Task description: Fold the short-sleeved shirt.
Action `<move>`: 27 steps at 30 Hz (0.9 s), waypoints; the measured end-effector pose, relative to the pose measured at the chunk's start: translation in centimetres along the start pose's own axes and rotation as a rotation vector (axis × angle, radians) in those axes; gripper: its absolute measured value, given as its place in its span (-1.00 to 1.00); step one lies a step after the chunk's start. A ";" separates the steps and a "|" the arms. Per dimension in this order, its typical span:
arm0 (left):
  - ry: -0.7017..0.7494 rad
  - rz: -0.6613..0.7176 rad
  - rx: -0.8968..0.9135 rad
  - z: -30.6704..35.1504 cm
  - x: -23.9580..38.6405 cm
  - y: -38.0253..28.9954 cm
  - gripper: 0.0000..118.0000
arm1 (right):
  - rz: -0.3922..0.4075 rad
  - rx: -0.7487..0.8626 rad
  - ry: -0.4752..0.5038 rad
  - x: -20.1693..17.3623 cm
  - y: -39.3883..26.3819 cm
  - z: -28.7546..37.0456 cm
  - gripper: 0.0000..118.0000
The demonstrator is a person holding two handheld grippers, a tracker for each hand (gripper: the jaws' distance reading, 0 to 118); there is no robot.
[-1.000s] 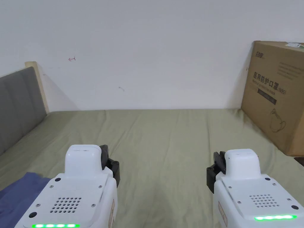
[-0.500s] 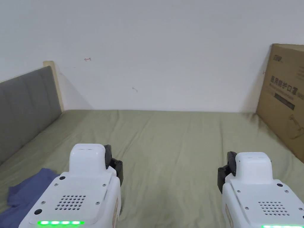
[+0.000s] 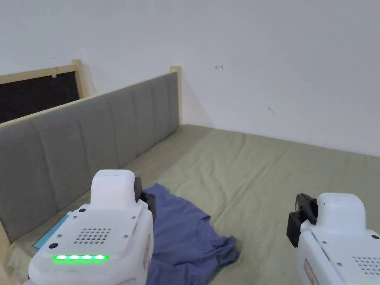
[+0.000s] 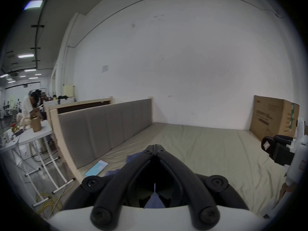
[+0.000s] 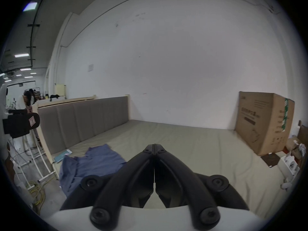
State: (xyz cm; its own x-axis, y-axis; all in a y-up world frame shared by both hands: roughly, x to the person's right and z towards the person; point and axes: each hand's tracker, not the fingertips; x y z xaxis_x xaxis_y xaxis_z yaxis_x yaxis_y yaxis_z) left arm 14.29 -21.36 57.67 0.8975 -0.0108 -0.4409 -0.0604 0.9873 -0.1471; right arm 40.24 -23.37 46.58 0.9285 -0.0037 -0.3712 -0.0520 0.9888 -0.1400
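Two closed grippers, nothing gripped.
Left gripper [image 4: 155, 145] and right gripper [image 5: 154, 144] hover above the crumpled blue shirt [image 3: 185, 230] beside the headboard [image 3: 92, 141]; best open, pinch both shoulders, spread flat.

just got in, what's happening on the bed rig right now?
A person holds a pair of tongs in each hand over a bed with an olive sheet. The blue short-sleeved shirt lies crumpled near the padded headboard, not yet folded or gripped. The left tongs hover above the shirt with jaws closed and empty; the right tongs are also shut on nothing, over bare sheet. A cardboard box stands at the far right.
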 end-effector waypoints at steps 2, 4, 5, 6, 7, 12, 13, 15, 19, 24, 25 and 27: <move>0.017 -0.002 -0.047 -0.8 -0.9 -0.5 -1.00 | 0.002 -0.011 0.018 -0.7 -0.2 -0.4 -1.00; 0.019 0.005 -0.131 -2.6 -1.6 -1.3 -1.00 | 0.007 -0.023 0.030 -1.1 -0.5 -0.7 -1.00; 0.008 0.023 -0.190 -3.8 -1.8 -1.9 -1.00 | 0.012 -0.030 0.034 -1.2 -0.6 -0.9 -1.00; -0.019 0.058 -0.257 -5.5 -2.1 -2.8 -1.00 | 0.017 -0.038 0.034 -1.3 -0.8 -1.1 -1.00; -0.045 0.084 -0.330 -7.3 -2.1 -3.8 -1.00 | 0.016 -0.045 0.034 -1.3 -1.0 -1.3 -1.00; -0.135 0.183 -0.654 -17.5 -2.5 -10.8 -1.00 | -0.008 -0.118 0.043 -0.7 -2.0 -2.9 -1.00; -0.135 0.173 -0.700 -19.0 -2.3 -11.7 -1.00 | -0.005 -0.128 0.040 -0.6 -2.2 -3.1 -1.00; -0.149 0.212 -0.782 -22.0 -2.1 -13.6 -0.51 | 0.000 -0.160 0.031 -0.3 -2.7 -3.8 -1.00; -0.139 0.193 -0.836 -25.5 -0.6 -15.5 0.98 | -0.010 -0.204 0.041 0.5 -3.7 -4.8 -1.00; -0.072 0.139 -0.895 -29.8 1.2 -17.7 0.95 | 0.019 -0.259 0.006 1.2 -4.6 -6.0 -1.00; -0.075 0.143 -0.928 -30.6 1.5 -18.4 0.96 | 0.014 -0.266 0.001 1.4 -4.9 -6.2 -1.00; -0.057 0.099 -1.029 -31.9 2.4 -20.7 0.98 | -0.009 -0.291 -0.009 1.9 -5.4 -6.6 -1.00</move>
State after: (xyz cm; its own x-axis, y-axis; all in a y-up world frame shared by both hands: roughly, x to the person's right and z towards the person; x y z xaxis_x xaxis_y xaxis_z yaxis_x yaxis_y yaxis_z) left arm 3.73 -46.91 31.38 0.8860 0.0973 -0.4534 -0.4550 0.3702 -0.8099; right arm 39.88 -29.67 40.51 0.9326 -0.0095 -0.3608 -0.1461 0.9042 -0.4014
